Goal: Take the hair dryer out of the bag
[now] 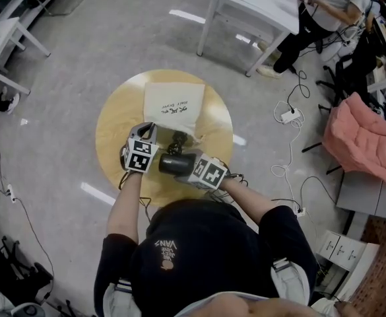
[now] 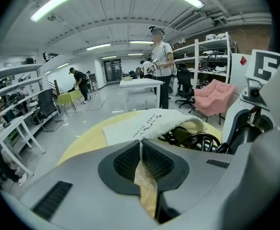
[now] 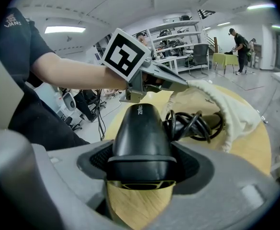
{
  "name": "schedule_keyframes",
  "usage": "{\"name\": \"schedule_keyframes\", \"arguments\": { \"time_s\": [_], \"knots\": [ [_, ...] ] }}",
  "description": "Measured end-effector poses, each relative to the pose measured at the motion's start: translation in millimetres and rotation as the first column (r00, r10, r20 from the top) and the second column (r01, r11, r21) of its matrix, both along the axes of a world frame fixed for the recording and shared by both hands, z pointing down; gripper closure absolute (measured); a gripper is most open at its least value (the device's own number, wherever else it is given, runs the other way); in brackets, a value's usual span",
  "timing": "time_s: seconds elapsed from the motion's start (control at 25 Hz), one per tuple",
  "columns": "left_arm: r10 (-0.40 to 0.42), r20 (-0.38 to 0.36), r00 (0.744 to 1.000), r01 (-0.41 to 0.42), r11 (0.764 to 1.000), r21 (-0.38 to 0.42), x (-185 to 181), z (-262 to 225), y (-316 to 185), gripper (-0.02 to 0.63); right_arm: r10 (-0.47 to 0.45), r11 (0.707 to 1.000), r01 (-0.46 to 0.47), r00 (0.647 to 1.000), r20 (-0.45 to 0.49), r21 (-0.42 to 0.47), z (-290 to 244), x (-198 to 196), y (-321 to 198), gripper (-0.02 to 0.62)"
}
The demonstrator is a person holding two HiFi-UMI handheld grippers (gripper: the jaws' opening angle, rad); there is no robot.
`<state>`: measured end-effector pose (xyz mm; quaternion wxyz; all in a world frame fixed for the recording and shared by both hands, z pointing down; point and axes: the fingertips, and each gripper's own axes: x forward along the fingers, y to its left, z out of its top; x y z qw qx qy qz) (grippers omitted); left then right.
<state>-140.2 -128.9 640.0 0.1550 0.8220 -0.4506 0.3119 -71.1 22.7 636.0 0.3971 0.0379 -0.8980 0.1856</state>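
Observation:
A white drawstring bag (image 1: pixel 169 105) lies on the round yellow table (image 1: pixel 113 127). My left gripper (image 2: pixel 140 145) is shut on the hem of the bag (image 2: pixel 154 123) at its mouth. My right gripper (image 3: pixel 140 159) is shut on the black hair dryer (image 3: pixel 140 133), gripping its barrel, which is outside the bag's mouth just above the table. The coiled black cord (image 3: pixel 193 121) trails from the dryer into the open bag (image 3: pixel 233 111). In the head view the hair dryer (image 1: pixel 176 164) sits between the left gripper (image 1: pixel 140 152) and the right gripper (image 1: pixel 206 172) at the table's near edge.
A white table (image 1: pixel 255 2) stands at the back, with a person (image 1: pixel 324 12) beside it. A pink cushioned chair (image 1: pixel 361 137) and loose cables (image 1: pixel 291 117) on the floor are to the right. Shelves and desks line the left side.

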Motion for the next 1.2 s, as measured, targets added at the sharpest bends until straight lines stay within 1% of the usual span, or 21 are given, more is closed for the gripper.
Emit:
{"name": "schedule_keyframes", "arguments": {
  "time_s": [0.36,0.6,0.84,1.2],
  "knots": [
    [0.036,0.0,0.999,-0.036,0.999,-0.008,-0.5,-2.3,-26.4,0.574,0.017,1.0,-0.017,1.0,-0.003,0.003,-1.5,-2.5,12.4,0.247],
    [0.054,-0.011,0.998,-0.054,0.998,-0.015,5.4,4.3,-28.1,0.574,0.02,1.0,-0.02,1.0,-0.012,0.009,7.4,-5.3,28.6,0.247],
    [0.066,-0.008,0.998,-0.066,0.998,-0.005,4.2,6.3,-29.8,0.574,-0.025,0.998,0.028,0.999,-0.043,0.065,17.1,-9.7,37.2,0.247],
    [0.075,-0.028,0.997,-0.074,0.997,0.022,4.4,2.9,-26.7,0.574,-0.023,0.994,0.031,0.997,-0.068,0.109,31.8,-11.6,42.9,0.247]
  ]
}}
